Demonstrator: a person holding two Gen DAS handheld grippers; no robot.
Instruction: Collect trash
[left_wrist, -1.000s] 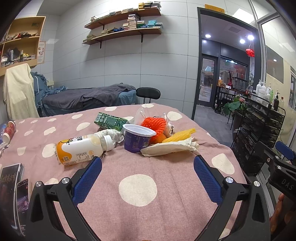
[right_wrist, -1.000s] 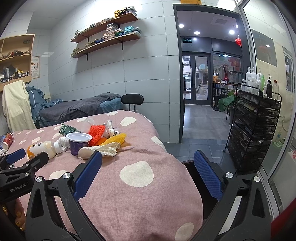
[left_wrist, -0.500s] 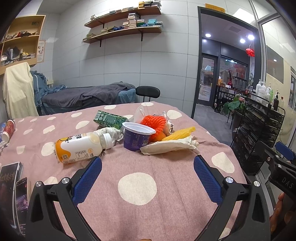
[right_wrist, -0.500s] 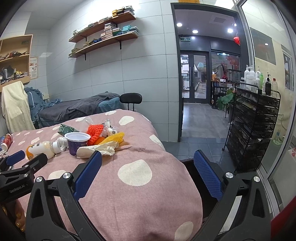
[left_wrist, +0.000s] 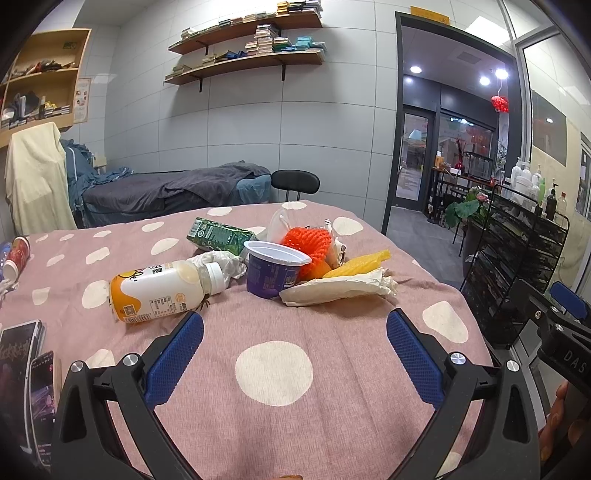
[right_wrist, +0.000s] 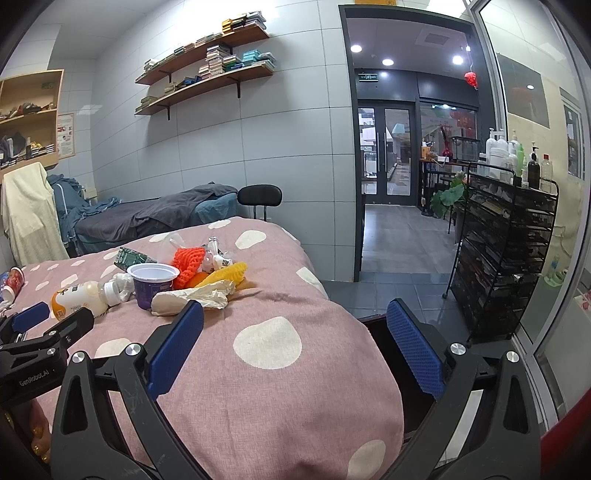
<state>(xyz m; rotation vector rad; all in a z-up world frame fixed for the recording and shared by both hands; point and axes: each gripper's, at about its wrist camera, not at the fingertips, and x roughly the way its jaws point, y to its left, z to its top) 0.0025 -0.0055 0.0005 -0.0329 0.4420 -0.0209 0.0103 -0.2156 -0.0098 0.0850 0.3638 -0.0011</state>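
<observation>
Evidently at the approach step, both the left gripper (left_wrist: 294, 328) and right gripper (right_wrist: 294, 325) hover spread and empty, and the next move calls for reaching up-frame to the bottle (left_wrist: 162, 290) at centre left.

The place looks like a massage or beauty shop's back room. At about 11 o'clock a treatment bed (left_wrist: 173, 192) lies under a grey cover along a white tiled wall, with wall shelves (left_wrist: 243, 44) of stacked boxes above it. At 3 o'clock a black wire rack (right_wrist: 506, 251) carries pump bottles (right_wrist: 509, 155), and at 1 o'clock glass doors (right_wrist: 388, 147) open onto a lit corridor.
</observation>
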